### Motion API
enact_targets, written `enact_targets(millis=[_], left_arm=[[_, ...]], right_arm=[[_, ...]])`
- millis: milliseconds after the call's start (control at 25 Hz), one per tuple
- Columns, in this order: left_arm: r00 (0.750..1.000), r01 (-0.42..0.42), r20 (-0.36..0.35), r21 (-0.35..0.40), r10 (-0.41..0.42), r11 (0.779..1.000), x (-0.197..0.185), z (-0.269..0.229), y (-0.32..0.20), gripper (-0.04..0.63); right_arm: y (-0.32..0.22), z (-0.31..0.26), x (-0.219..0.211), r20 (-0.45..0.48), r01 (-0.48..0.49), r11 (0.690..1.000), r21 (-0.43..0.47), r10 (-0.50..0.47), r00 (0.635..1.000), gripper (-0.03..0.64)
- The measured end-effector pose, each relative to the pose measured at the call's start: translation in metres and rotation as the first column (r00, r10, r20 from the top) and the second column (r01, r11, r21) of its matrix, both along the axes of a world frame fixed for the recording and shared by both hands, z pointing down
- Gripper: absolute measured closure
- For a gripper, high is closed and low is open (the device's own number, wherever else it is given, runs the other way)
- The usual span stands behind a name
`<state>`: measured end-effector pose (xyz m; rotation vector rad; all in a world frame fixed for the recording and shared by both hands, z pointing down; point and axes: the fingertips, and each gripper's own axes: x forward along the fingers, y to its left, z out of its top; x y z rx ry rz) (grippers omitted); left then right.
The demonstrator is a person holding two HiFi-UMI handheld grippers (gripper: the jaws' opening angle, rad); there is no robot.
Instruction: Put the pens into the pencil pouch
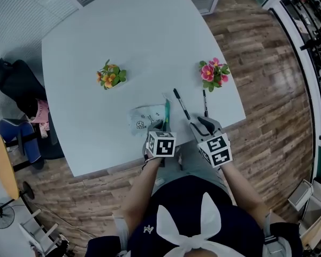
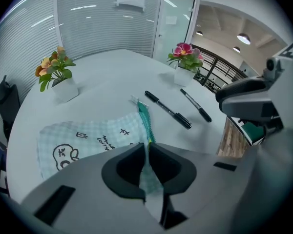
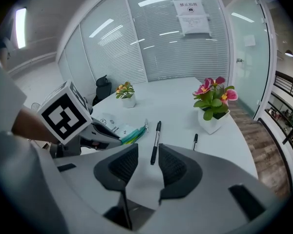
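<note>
A pale checked pencil pouch (image 1: 144, 118) with a green zipper edge (image 2: 144, 118) lies flat near the table's front edge. My left gripper (image 2: 146, 150) is shut on the pouch's near corner by the zipper, with the fabric pinched between its jaws; in the head view the left gripper (image 1: 160, 126) sits at the pouch's right end. Two black pens lie on the table to the right of the pouch: a long pen (image 1: 181, 104) (image 3: 155, 143) and a second pen (image 1: 205, 103) (image 3: 195, 141). My right gripper (image 1: 202, 123) (image 3: 147, 162) hangs open just short of the long pen, empty.
A white pot of orange flowers (image 1: 111, 76) stands behind the pouch, and a pot of pink flowers (image 1: 214, 74) behind the pens near the table's right edge (image 1: 241, 108). A black chair (image 1: 16, 84) stands at the far left. Wooden floor lies beyond.
</note>
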<state>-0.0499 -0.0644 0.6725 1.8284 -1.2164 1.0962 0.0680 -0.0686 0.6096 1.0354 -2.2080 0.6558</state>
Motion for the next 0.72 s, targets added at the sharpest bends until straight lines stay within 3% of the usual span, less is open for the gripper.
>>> enact_targets(millis=[720], left_arm=[[0.993,0.076,-0.085,0.003,-0.076,0.997,-0.013,-0.032,-0.006,0.563]], right_arm=[[-0.009,0.011,-0.011,-0.017,0.063,0.998,-0.017,-0.063,0.998,0.477]])
